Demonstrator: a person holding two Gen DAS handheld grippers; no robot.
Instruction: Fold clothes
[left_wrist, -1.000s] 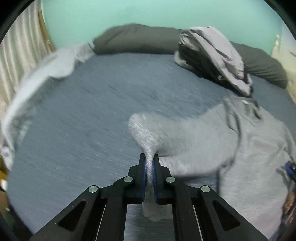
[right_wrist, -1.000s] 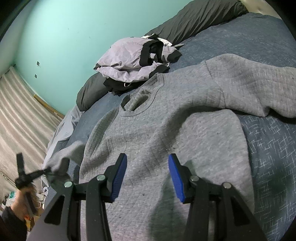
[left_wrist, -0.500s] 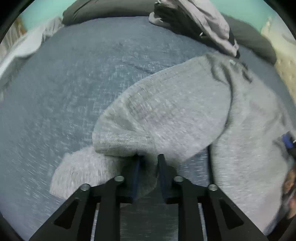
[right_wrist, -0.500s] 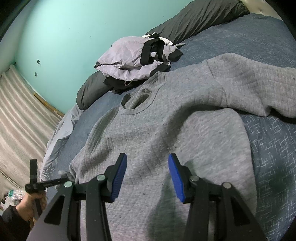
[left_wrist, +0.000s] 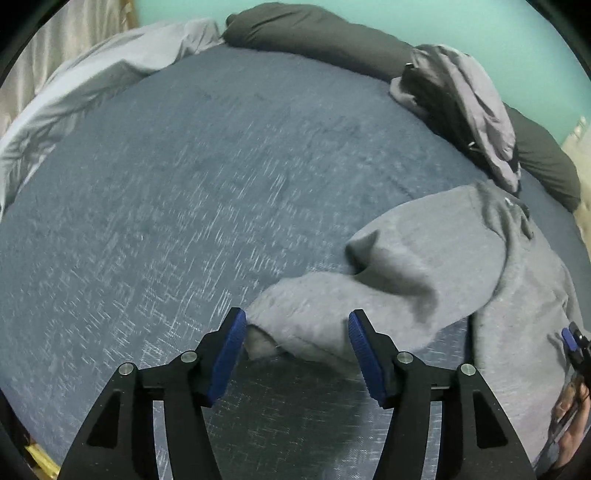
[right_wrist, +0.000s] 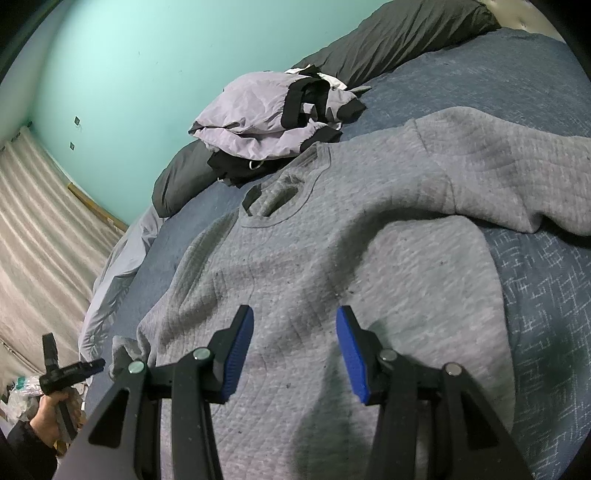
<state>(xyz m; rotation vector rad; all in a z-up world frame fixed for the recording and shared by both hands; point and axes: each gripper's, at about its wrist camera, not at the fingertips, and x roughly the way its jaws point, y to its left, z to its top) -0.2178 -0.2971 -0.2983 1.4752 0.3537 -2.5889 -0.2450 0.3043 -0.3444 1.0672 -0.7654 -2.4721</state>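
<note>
The grey sweatshirt (right_wrist: 332, 266) lies flat on the blue bed (left_wrist: 166, 203). The left gripper (left_wrist: 295, 354) has just been opening; its sleeve (left_wrist: 369, 295) lies loose between the jaws. The right gripper (right_wrist: 293, 354) hovers open over the body. Next I judge: fold in 1 sleeve.

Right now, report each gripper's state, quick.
Left gripper: open, jaws just been opening, grey sweatshirt sleeve lies loose between them.
Right gripper: open, holding nothing, over the sweatshirt's body.

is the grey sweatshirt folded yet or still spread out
Mostly spread. The grey sweatshirt lies flat on the bed; only its sleeve is bunched beside the body.
</note>
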